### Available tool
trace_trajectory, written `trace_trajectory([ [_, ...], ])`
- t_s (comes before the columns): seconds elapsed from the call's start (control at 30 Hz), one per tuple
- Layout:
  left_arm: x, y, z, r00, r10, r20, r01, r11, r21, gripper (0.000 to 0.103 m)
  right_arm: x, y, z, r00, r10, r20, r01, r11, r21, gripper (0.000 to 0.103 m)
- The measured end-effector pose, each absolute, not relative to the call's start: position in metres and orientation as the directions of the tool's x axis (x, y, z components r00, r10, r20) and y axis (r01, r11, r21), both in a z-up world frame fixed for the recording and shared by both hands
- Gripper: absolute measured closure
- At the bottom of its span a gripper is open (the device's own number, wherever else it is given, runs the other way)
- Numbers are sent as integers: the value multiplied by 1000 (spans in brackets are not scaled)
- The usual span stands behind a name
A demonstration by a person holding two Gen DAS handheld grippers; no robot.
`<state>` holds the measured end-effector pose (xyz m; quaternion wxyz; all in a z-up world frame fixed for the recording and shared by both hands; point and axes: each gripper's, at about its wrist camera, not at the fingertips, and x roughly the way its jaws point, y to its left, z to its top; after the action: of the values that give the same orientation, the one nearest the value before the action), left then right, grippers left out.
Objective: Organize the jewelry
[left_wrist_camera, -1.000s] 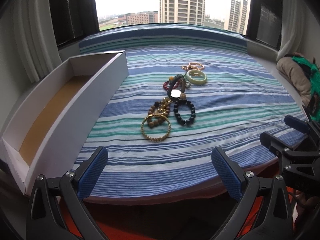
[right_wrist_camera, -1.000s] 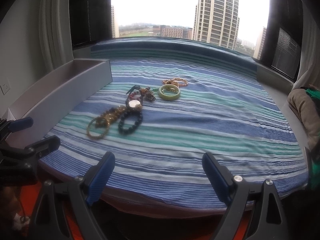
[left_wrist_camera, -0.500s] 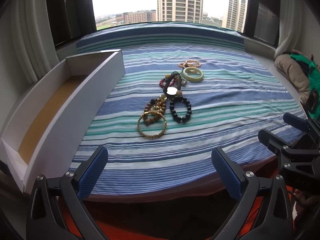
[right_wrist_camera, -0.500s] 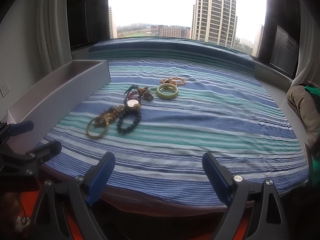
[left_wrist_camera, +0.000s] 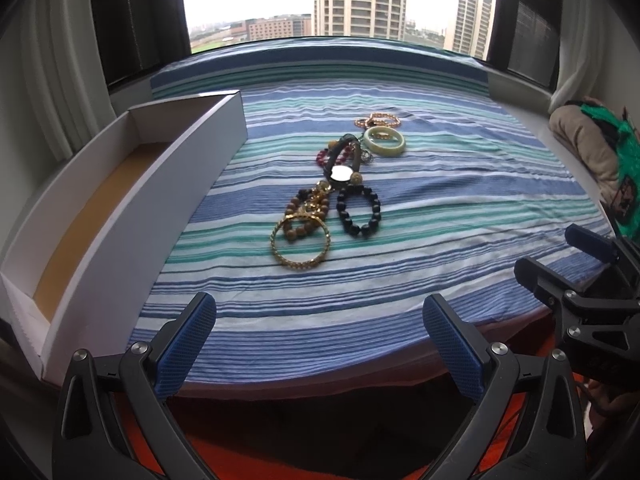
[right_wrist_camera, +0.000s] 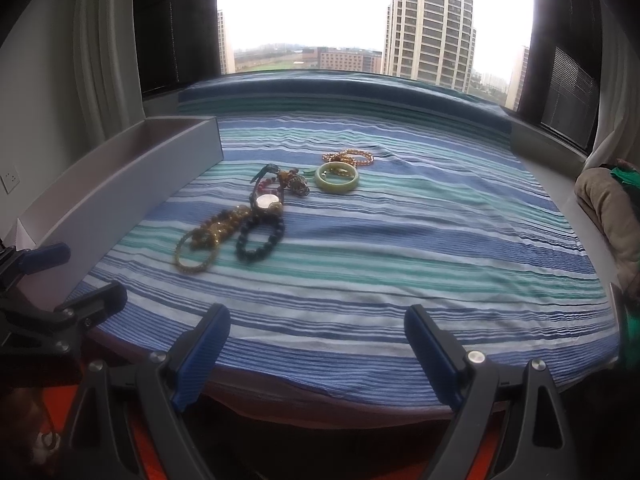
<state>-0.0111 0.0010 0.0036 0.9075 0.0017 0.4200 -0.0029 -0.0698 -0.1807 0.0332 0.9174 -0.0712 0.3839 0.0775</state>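
— Where do you stand?
— Your left gripper [left_wrist_camera: 319,334] and right gripper [right_wrist_camera: 317,344] both hover spread wide and empty at the near edge of the striped cloth [left_wrist_camera: 440,216].
— And the jewelry?
— Mid-cloth, tangled: a gold bangle [left_wrist_camera: 300,246] nearest, dark beads [left_wrist_camera: 359,212] beside it.
— First move?
— Pinch the rigid bangle's rim, lift slowly so the beads don't snag, then carry it to the open cardboard box [left_wrist_camera: 120,216].

My box [left_wrist_camera: 120,216] runs off the left edge. The tangled bracelets [left_wrist_camera: 320,204] overlap, so I can't separate them. My right hand-held gripper [left_wrist_camera: 592,280] is cropped.
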Motion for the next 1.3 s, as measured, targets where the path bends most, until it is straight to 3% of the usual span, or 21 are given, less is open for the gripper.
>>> trace_trajectory([
  [1.3, -11, 1, -3, 627, -6, -779, 5, 1000, -3, 0, -71, -179, 31, 685, 88, -723, -197, 978, -68, 12],
])
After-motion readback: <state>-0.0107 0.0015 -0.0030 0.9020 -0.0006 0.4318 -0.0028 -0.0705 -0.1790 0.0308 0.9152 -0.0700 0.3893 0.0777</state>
